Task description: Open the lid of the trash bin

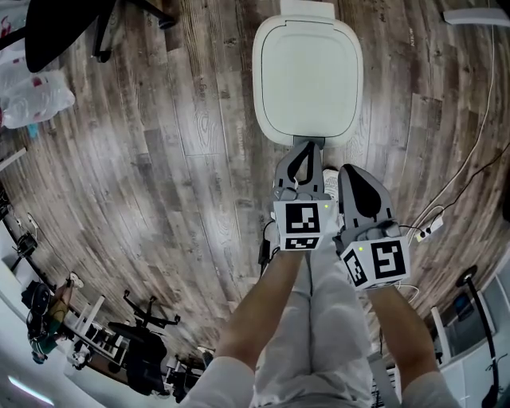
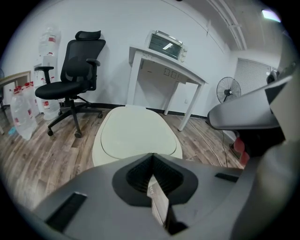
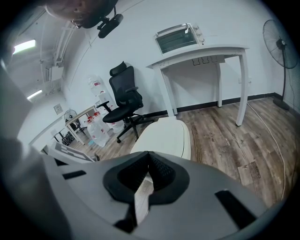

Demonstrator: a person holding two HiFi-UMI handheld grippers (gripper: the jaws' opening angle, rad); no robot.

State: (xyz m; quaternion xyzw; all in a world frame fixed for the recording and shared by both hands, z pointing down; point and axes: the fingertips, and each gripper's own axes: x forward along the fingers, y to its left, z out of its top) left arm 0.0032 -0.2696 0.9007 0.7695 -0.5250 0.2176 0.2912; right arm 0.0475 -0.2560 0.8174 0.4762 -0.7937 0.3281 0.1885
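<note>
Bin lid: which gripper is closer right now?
Left. The left gripper reaches the near edge of the lid; the right gripper is further back and to the right, short of it.

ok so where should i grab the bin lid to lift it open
Probably the near rim of the lid, coming from your side. It lies flat and closed, and the block at its far edge looks like the hinge, so the near lip should swing up. The left gripper is close to that rim, but its jaws are together, so open them first.
</note>
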